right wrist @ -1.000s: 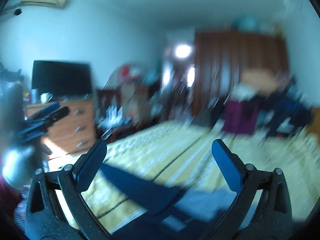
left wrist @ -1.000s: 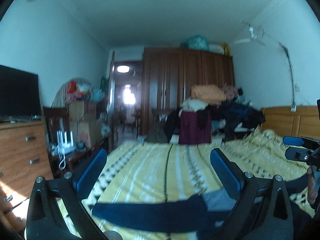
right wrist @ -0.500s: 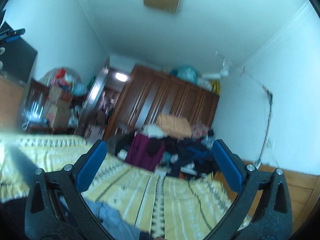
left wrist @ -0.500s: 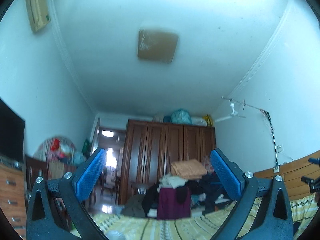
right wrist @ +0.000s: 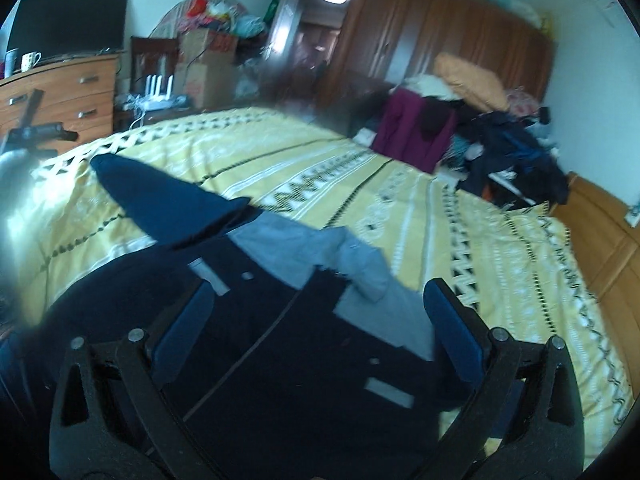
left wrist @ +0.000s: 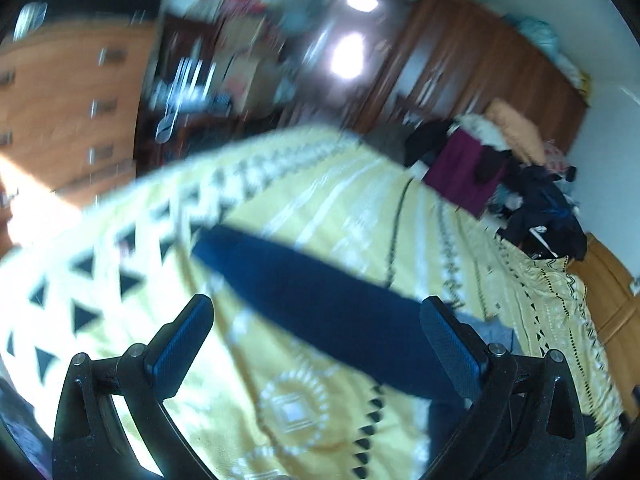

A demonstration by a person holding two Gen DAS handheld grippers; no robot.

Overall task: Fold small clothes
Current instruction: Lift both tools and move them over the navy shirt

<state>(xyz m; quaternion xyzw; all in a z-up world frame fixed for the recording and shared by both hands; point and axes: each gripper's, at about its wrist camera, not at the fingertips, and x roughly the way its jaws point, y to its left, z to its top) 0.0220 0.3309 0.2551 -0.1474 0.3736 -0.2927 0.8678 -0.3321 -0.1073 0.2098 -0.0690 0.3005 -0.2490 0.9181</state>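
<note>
A yellow patterned bedspread [right wrist: 360, 184] covers the bed and fills most of both wrist views, with a brown wooden wardrobe [right wrist: 432, 32] at about 1 o'clock and a heap of clothes [right wrist: 460, 128] piled below it. A dark navy garment [right wrist: 280, 352] with a pale grey lining lies spread on the bedspread at 6 o'clock in the right wrist view, one sleeve reaching toward 10 o'clock; in the motion-blurred left wrist view what is probably that sleeve crosses the frame. The right gripper [right wrist: 320, 320] and left gripper [left wrist: 318, 332] both hang with jaws spread wide, holding nothing.
</note>
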